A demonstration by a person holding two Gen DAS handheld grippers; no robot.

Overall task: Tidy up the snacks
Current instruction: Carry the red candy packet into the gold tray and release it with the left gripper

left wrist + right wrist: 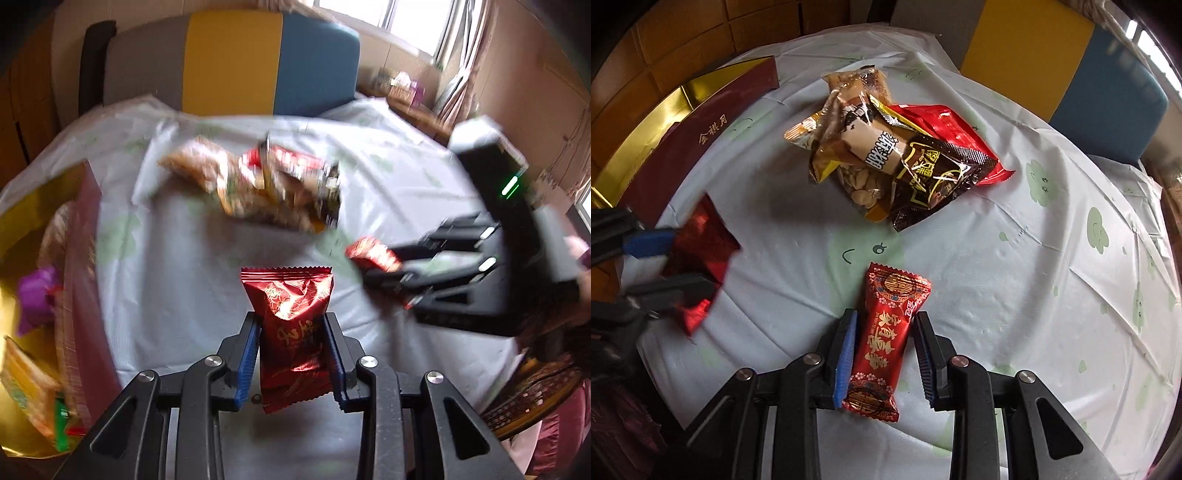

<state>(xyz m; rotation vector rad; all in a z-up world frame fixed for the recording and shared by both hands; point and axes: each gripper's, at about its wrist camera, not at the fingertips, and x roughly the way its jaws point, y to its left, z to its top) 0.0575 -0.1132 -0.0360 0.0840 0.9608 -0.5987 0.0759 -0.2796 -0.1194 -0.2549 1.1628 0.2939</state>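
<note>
Left wrist view: left gripper (293, 354) pinches a dark red foil packet (293, 332) off the white tablecloth (166, 295); gold-lined box (33, 206) lies at left, loose snack pile (258, 184) beyond. Right wrist view: right gripper (886, 354) pinches a red patterned candy (882, 343) near the cloth. Step judged: both picks made; next, carry to box and release.

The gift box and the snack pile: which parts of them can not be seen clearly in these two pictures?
- Gift box, left wrist view: its contents are blurred and cut off by the left edge.
- Gift box, right wrist view: only the wall and gold rim show; the inside is hidden.
- Snack pile, left wrist view: motion blur makes the packets unreadable.
- Snack pile, right wrist view: the red packet underneath is mostly covered by the dark packet.
</note>
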